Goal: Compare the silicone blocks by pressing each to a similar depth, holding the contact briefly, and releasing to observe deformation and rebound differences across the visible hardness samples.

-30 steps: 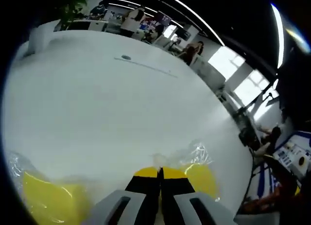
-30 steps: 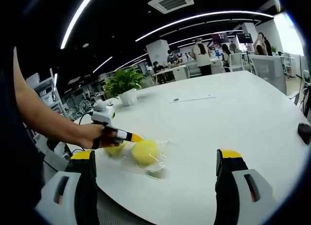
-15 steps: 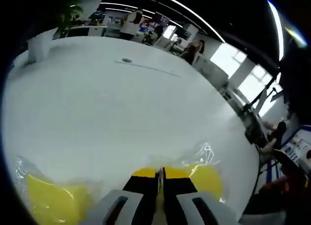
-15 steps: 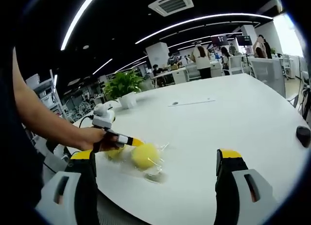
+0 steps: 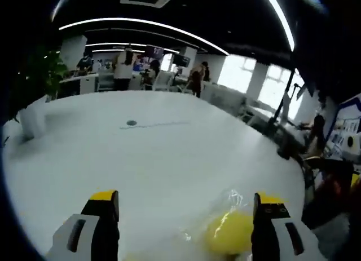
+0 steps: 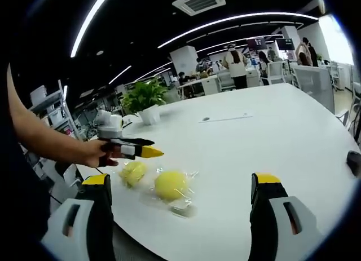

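The left gripper (image 6: 148,152) has lifted off the 2 round yellow silicone blocks in clear plastic wrap (image 6: 171,185) and now hangs above them, jaws spread wide where they were pinched together 1 second ago. One block (image 5: 230,234) lies just below its right jaw. The right gripper (image 6: 180,187) stays wide open, the blocks ahead between its jaws. That press looks released; rebound can be judged
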`<state>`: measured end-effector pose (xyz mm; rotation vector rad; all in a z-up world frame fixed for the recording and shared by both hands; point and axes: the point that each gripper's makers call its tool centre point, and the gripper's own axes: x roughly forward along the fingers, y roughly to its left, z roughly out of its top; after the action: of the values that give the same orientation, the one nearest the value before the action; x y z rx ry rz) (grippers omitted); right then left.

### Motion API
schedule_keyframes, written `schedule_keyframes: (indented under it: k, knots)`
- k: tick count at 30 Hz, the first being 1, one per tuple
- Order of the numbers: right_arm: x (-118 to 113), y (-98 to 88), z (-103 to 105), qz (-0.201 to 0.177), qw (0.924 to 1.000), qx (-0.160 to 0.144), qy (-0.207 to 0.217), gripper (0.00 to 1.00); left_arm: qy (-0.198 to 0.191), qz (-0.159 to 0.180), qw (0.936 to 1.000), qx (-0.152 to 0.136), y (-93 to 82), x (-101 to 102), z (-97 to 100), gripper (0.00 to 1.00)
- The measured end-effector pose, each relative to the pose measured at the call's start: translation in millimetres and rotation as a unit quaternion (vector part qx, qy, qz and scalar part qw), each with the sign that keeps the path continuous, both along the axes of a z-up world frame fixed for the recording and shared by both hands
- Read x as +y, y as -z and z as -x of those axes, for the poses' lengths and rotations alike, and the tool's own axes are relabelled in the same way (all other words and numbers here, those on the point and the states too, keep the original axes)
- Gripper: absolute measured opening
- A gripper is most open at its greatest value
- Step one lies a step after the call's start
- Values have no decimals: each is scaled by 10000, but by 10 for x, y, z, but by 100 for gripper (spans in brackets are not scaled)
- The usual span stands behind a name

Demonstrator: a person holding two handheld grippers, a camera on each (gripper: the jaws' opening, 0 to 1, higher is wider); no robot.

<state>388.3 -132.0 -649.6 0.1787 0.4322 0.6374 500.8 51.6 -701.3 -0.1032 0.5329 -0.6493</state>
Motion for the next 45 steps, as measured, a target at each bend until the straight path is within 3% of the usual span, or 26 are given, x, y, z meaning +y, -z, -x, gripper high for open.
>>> schedule_keyframes:
  k: [3,4,5,8,10,13,15,16,17,18,19,21,23,25,26,28,30,32,36,39,41,45]
  knots:
    - [-57,-104,-122,-168,9997,-24,152,96,386,-24,9986,-371,-292,86,41,100]
    - [-68,-140,-167,-172,9998,-37,137,96,661,-334,9960,-495,-353,165,111,100]
    - [-75,-156,-189,-147,9998,-56,137,96,611,-377,9958,-575,-416,251,114,100]
    - [-83,-214,-262,-56,9998,-143,93,96,546,-284,9974,-368,-594,520,270,100]
    - [-101,-302,-301,-167,9995,-213,162,96,472,-245,9965,-640,-741,713,366,100]
    - [-108,-439,-385,-36,9994,-345,65,96,184,19,9978,-640,-897,988,535,100]
    - [-85,-500,-411,8,9994,-356,-53,96,160,-291,9957,-864,-927,1171,644,100]
    - [-86,-506,-423,75,9992,-369,-90,96,150,-688,9935,-897,-879,1276,701,100]
    - [-93,-515,-441,128,9990,-414,-101,96,19,-817,9924,-921,-872,1368,736,100]
    - [-95,-524,-441,103,9991,-411,-94,96,-169,-570,9941,-912,-898,1416,755,100]
    - [-90,-525,-435,89,9991,-402,-89,96,-424,-114,9956,-827,-954,1476,811,100]
    - [-82,-476,-421,170,9990,-392,-129,96,-580,-522,9932,-867,-902,1686,921,100]
    - [-74,-406,-374,363,9983,-402,-201,96,-715,-604,9897,-1081,-881,1866,971,100]
    - [-77,-352,-314,517,9975,-429,-207,96,-992,-552,9896,-886,-811,2015,1030,100]
    - [-79,-345,-292,505,9975,-451,-187,96,-964,-490,9908,-815,-794,2026,1069,100]
    - [-85,-300,-216,530,9975,-435,-194,97,-915,-505,9878,-1155,-843,2079,1169,100]
    - [-123,-261,-166,601,9969,-469,-193,96,-914,-493,9883,-1115,-792,2103,1259,100]
    - [-163,-205,-112,664,9966,-460,-170,96,-897,-740,9882,-999,-667,2140,1364,100]
    - [-190,-131,2,633,9967,-480,-173,96,-864,-606,9872,-1199,-626,2133,1506,100]
    - [-206,-21,123,709,9962,-458,-219,96,-854,-558,9883,-1131,-538,2123,1609,100]
    - [-192,48,201,713,9964,-391,-221,97,-856,-512,9909,-905,-439,2128,1682,100]
    - [-148,169,339,784,9961,-305,-257,97,-842,-468,9911,-920,-351,2141,1841,100]
